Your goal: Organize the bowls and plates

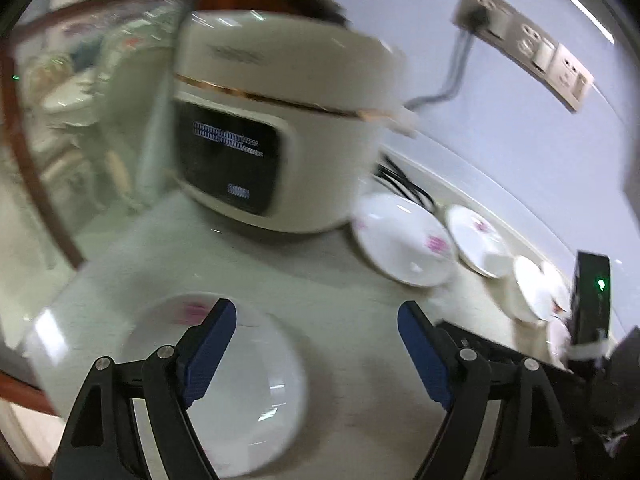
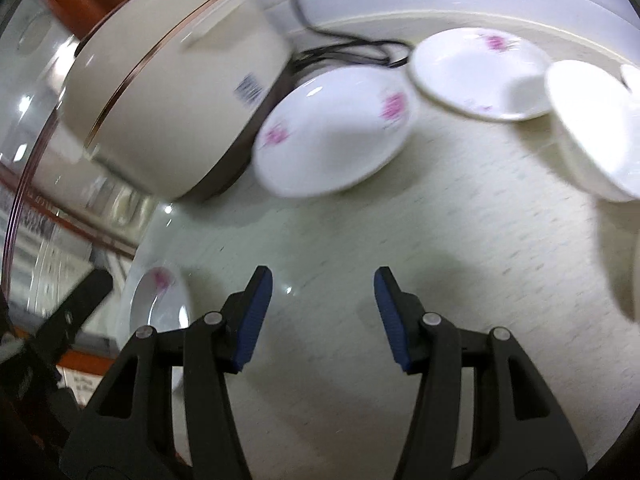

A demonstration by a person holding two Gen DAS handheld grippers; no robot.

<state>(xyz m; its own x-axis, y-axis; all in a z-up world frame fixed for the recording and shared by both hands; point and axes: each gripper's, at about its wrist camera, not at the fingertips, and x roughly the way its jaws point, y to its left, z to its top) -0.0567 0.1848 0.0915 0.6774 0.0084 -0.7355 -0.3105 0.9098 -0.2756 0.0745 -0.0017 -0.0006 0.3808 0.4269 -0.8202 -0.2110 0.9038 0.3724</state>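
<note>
Both views blurred. Cream rice cooker (image 2: 168, 92) at the back of the pale surface (image 2: 400, 240), black cord (image 2: 344, 46) trailing behind it. Just beside the cooker: pink-flowered plate (image 2: 332, 132), then a second plate (image 2: 480, 72) and a white bowl (image 2: 592, 128) farther along. In front of the cooker, another plate (image 1: 216, 384) under the left gripper (image 1: 316, 344), jaws spread, holding nothing. Right gripper (image 2: 323, 312) likewise released, over bare surface.
</note>
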